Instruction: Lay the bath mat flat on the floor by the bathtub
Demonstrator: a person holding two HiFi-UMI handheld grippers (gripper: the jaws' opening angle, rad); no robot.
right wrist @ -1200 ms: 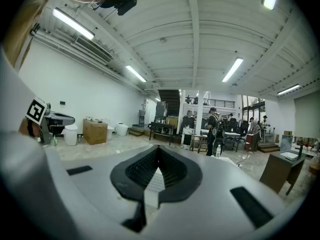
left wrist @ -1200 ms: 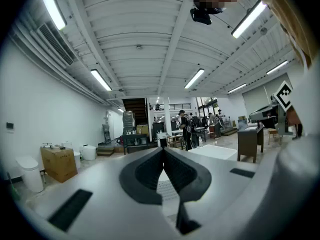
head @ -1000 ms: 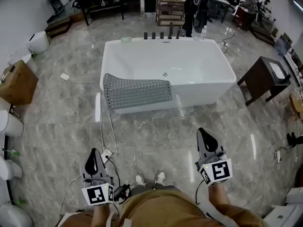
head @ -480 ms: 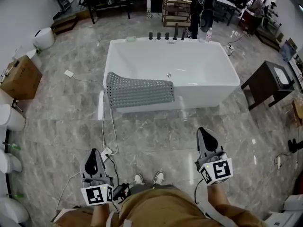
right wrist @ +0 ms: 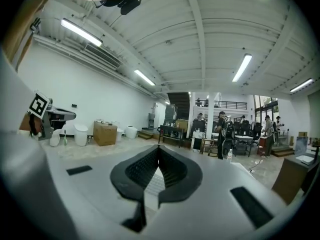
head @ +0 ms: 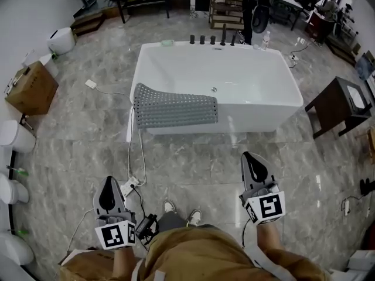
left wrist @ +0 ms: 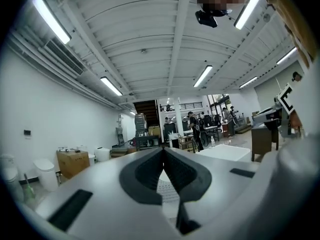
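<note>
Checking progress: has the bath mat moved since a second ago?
No. The bath mat still hangs over the near rim of the bathtub, at its left end; only the view shifted.

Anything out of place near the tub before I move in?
The grey bath mat hangs over the front rim of the bathtub, not on the floor. A loose white cable trails across the floor below it.

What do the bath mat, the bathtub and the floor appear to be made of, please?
Bath mat: grey, likely rubber or soft plastic; studded texture, draped over the rim.
Bathtub: glossy white, probably acrylic or enamel.
Floor: polished grey veined stone or tile, reflecting lights.
</note>
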